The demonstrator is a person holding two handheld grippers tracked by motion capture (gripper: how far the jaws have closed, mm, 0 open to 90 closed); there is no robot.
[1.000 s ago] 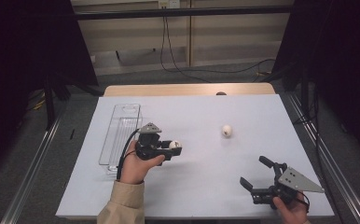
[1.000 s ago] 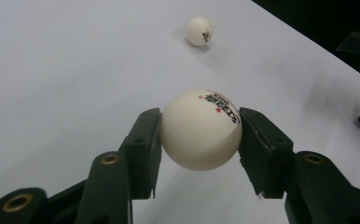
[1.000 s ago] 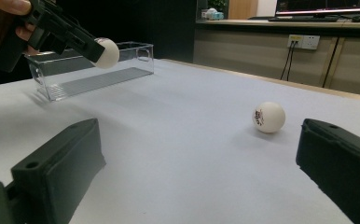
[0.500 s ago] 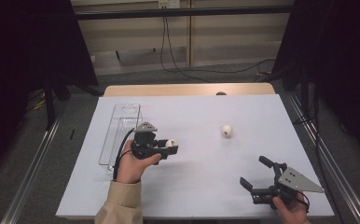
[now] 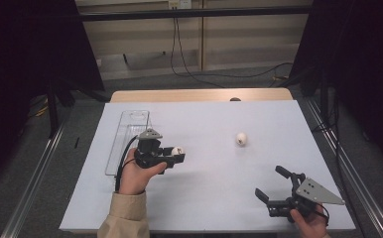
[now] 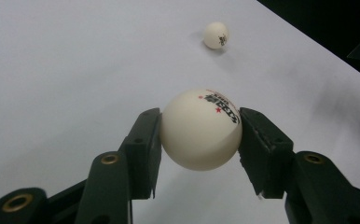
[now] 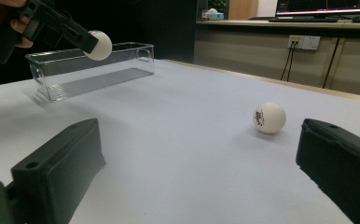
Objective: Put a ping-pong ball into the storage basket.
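Observation:
My left gripper point(image 5: 176, 153) is shut on a white ping-pong ball point(image 6: 200, 129), held clear above the white table point(image 5: 199, 198); the held ball point(image 5: 177, 150) sits just right of the clear plastic tray point(image 5: 125, 144). In the right gripper view that same ball point(image 7: 98, 45) hangs in front of the tray point(image 7: 89, 70). A second ball point(image 5: 241, 138) lies loose on the table right of centre, also visible as the far ball point(image 6: 216, 35) and the resting ball point(image 7: 269, 117). My right gripper point(image 5: 272, 184) rests open near the front right corner with nothing between its jaws.
A wooden strip point(image 5: 199, 95) borders the table's far edge. Dark curtains and metal rails flank both sides. Cables run across the floor beyond the table.
My left hand has drifted slightly towards the tray with the ball still gripped. The right gripper and the loose ball have stayed put.

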